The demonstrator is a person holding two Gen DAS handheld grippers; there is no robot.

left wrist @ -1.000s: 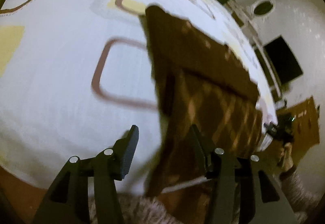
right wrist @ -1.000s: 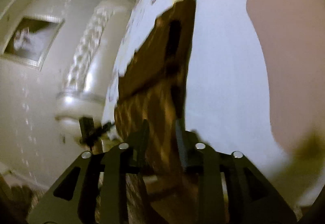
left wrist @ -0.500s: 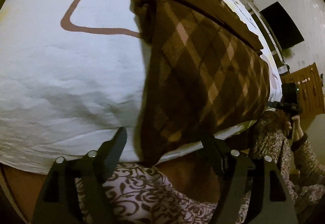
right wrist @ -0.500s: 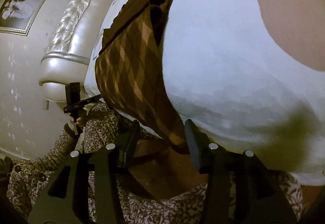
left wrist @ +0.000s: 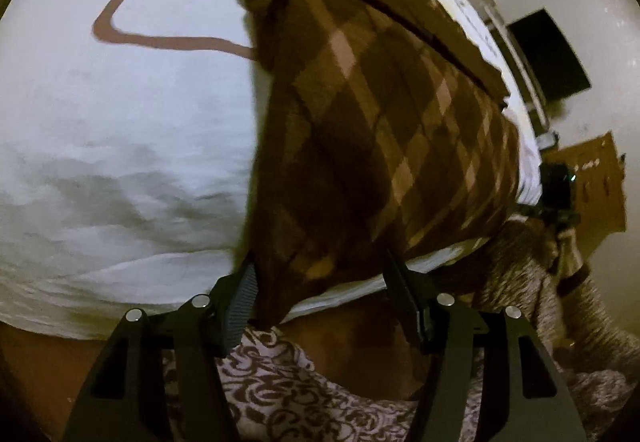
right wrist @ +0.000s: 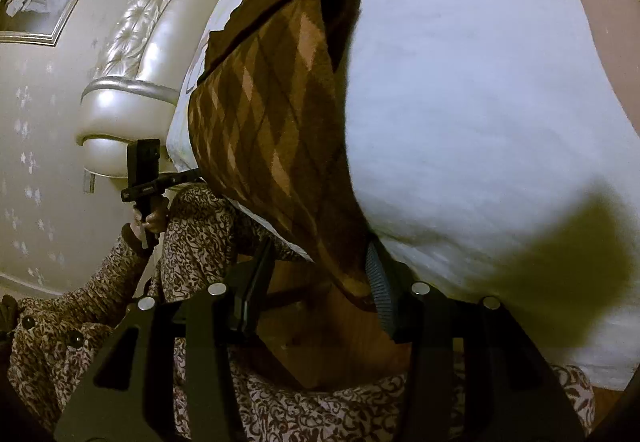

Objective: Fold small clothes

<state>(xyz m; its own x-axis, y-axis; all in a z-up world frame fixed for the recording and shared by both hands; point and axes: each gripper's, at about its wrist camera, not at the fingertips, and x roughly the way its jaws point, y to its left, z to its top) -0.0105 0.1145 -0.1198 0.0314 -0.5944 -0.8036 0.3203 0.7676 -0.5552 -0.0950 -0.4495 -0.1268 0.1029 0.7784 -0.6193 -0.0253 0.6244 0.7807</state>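
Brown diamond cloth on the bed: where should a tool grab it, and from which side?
Grab the brown diamond cloth by its near corners, which hang over the bed's front edge. Come from the front, since there the fabric hangs free and a finger fits each side. The left tool is closing its jaws around one corner.

I saw a soft, matt knitted brown garment (left wrist: pixel 380 129) lying on a matt white cotton-like bedsheet (left wrist: pixel 120 145); upper left in the right wrist view, the padded headboard (right wrist: pixel 132 53) shone glossy, like leather.

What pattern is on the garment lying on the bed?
Brown argyle diamonds on the garment, clearest in the left wrist view.
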